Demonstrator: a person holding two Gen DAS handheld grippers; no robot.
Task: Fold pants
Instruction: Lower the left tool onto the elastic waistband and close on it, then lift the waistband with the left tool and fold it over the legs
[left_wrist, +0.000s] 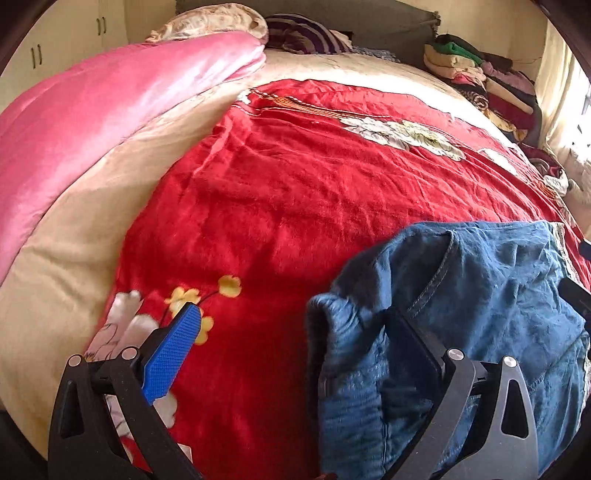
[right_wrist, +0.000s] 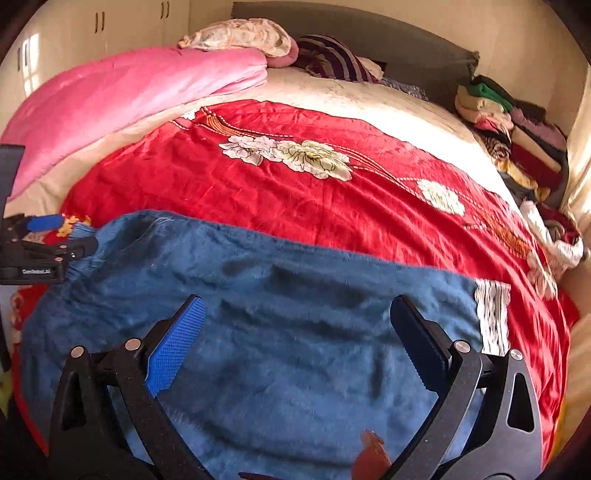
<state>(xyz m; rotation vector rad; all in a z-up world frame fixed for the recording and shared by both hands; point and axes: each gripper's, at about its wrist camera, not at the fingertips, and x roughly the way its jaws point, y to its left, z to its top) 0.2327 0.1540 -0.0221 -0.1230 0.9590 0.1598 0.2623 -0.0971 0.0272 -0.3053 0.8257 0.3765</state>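
Blue denim pants (right_wrist: 295, 314) lie across the near part of a red flowered blanket (right_wrist: 277, 192), with a white lace cuff (right_wrist: 493, 317) at the right end. In the left wrist view the pants (left_wrist: 480, 295) lie bunched at the lower right. My left gripper (left_wrist: 295, 317) is open at the pants' left end; its right finger (left_wrist: 417, 347) rests on or in the denim, its blue left pad (left_wrist: 173, 354) over the blanket. It also shows in the right wrist view (right_wrist: 55, 240). My right gripper (right_wrist: 295, 325) is open and empty, just above the pants.
A pink quilt (right_wrist: 129, 99) lies along the bed's left side. Pillows (right_wrist: 240, 37) sit at the head. A stack of folded clothes (right_wrist: 517, 140) stands at the far right. White wardrobe doors (right_wrist: 99, 22) are behind.
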